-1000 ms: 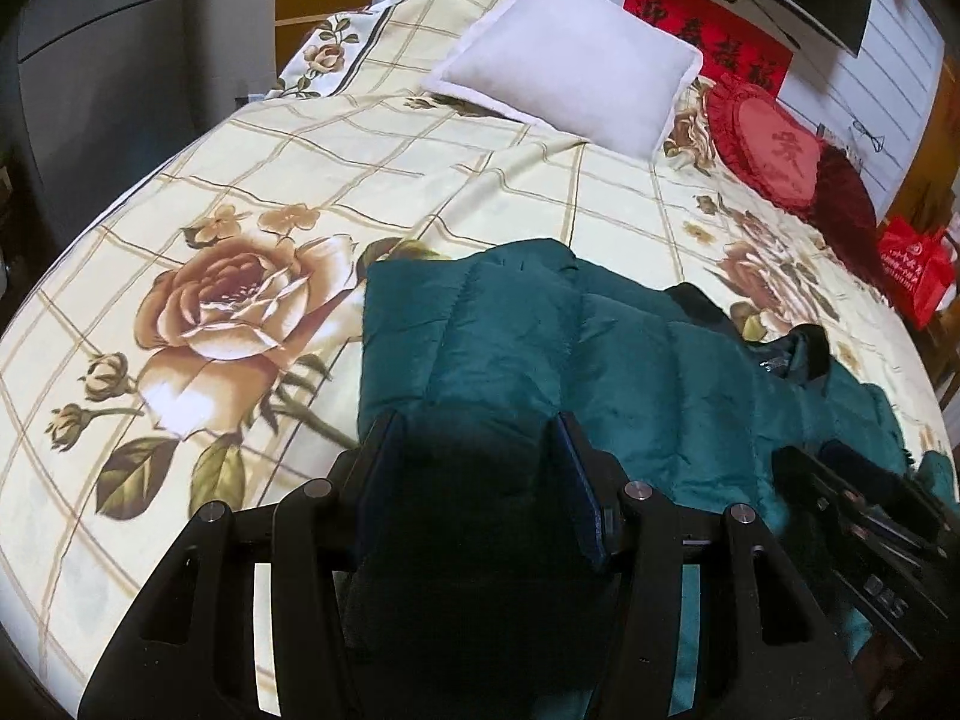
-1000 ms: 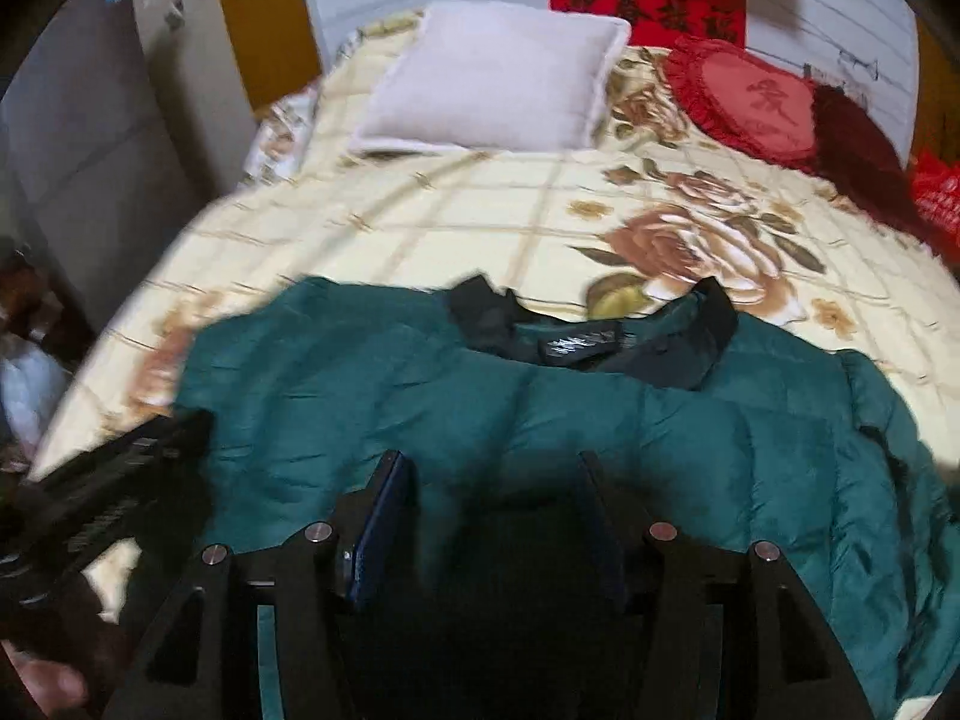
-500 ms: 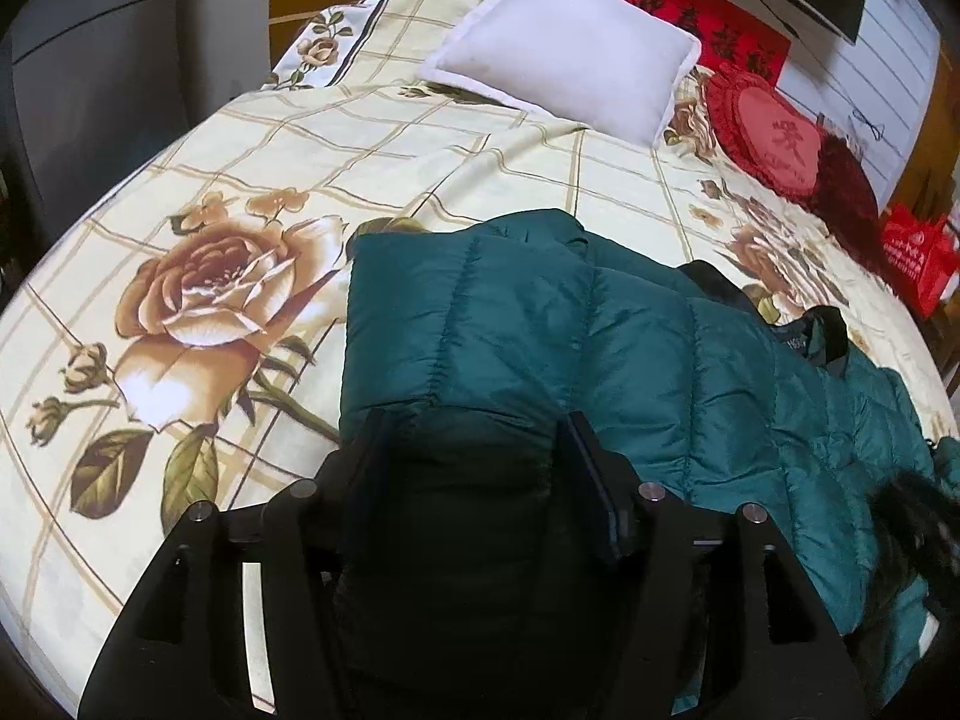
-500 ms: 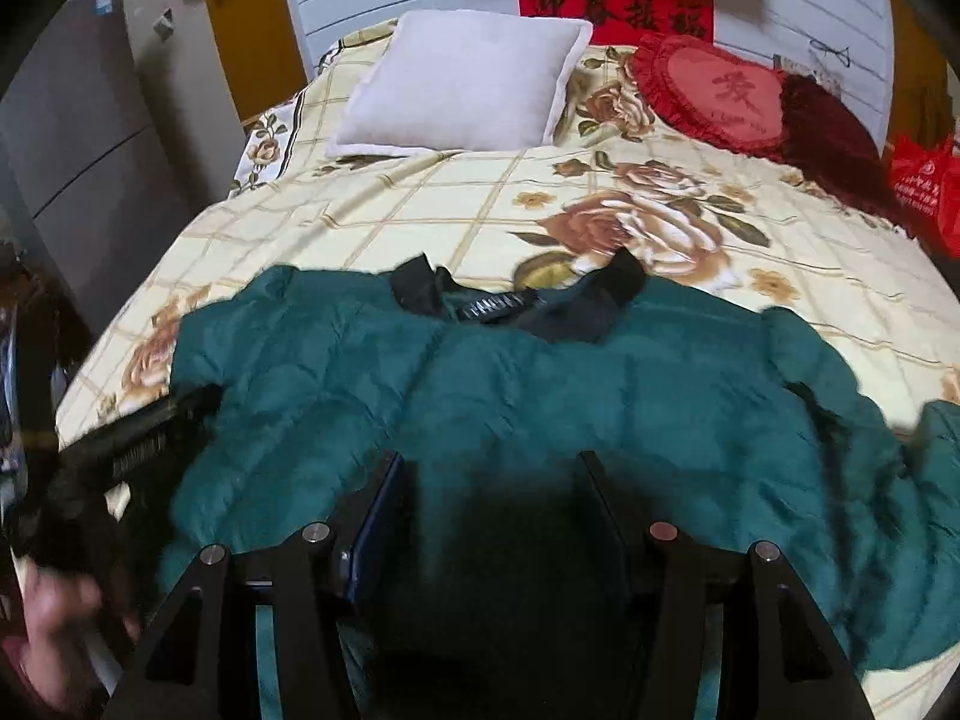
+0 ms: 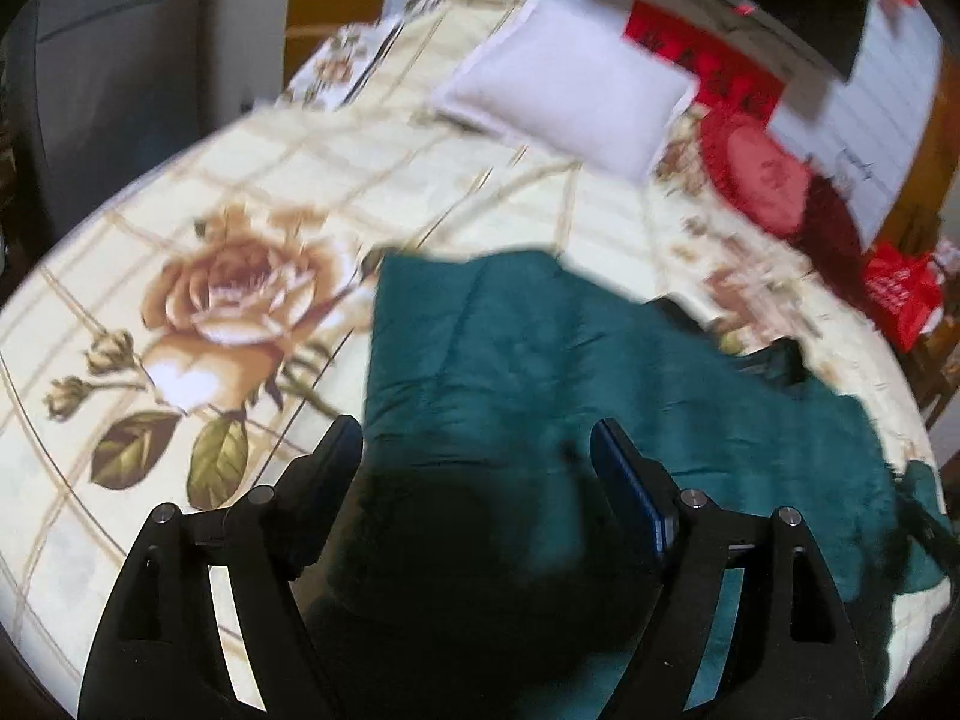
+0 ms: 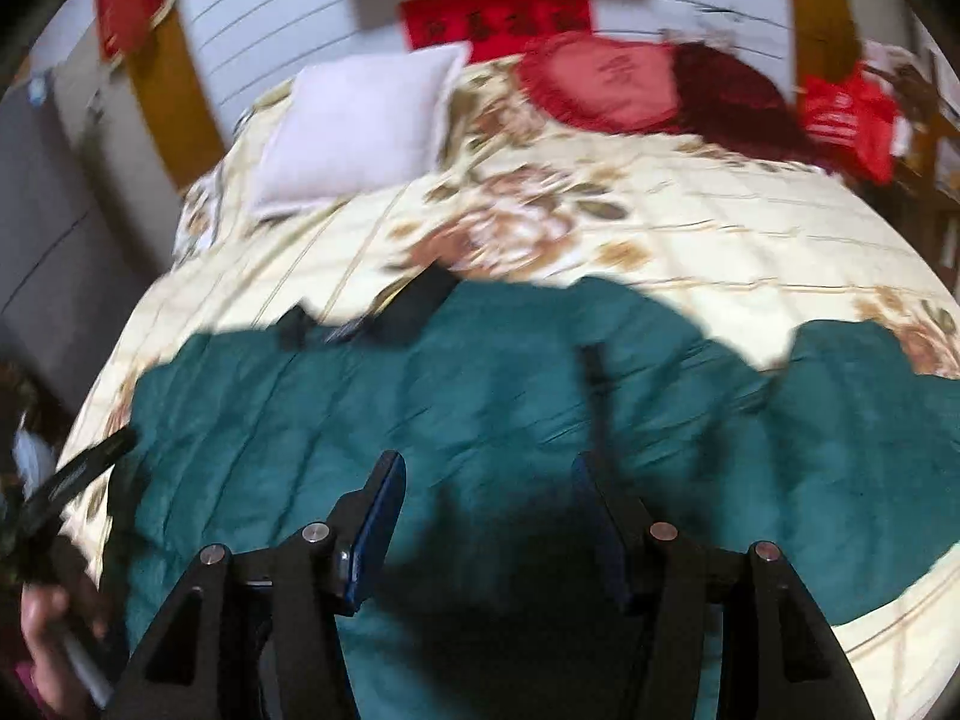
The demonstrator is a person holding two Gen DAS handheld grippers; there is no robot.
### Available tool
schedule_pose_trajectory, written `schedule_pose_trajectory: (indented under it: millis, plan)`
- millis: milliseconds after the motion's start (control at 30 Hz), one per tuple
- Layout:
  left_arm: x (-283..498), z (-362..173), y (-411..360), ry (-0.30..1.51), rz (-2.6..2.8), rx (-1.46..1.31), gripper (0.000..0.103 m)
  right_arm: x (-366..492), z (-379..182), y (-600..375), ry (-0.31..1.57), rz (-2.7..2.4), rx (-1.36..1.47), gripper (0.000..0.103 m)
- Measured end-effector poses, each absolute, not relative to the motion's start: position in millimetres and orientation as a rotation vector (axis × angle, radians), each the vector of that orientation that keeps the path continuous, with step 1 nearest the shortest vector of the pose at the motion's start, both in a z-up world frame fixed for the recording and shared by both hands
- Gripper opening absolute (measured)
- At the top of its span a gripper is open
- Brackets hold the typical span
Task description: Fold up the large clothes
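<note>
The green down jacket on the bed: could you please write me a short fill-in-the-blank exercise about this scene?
1. The quilted down jacket is dark ____ in colour.
2. It lies on a bedspread printed with large ____.
3. Near the headboard sits a plain ____ pillow.
4. Beside that pillow is a round ____ cushion.

Missing words: green; roses; white; red
</note>
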State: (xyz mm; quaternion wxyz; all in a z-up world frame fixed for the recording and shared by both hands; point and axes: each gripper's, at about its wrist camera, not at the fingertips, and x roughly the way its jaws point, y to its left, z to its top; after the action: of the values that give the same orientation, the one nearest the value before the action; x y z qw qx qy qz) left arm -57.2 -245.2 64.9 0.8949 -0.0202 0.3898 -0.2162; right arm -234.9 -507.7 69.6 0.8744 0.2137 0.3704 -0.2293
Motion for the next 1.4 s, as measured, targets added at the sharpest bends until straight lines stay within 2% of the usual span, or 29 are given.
schedule_pose_trajectory:
  millis: [100,200,467,800,933,1033,1400]
  plan:
    - [-74,84,-255,0.755,-0.506,-0.046,0.079,-231,69,-521,0.779,-0.494,0.483,0.055]
    - [-80,85,-276,0.786,-0.545,-0.003,0.079,-213,62,-516,0.8,-0.468,0.465,0.055]
    - [-82,42,-313,0.867,-0.523,0.077,0.079,-182,28,-512,0.927,-0.473,0.367,0.055]
    - [-85,35,-315,0.847,-0.511,0.107,0.079,-215,61,-488,0.862,-0.418,0.358,0.055]
    - [-86,34,-316,0.839,-0.506,0.116,0.08,-213,38,-476,0.935,-0.409,0.327,0.055]
    - [-87,32,-317,0.825,-0.503,0.126,0.08,-214,20,-477,0.917,-0.416,0.333,0.055]
    - [-86,31,-313,0.824,-0.528,0.083,0.081,-217,17,-474,0.886,-0.424,0.312,0.056]
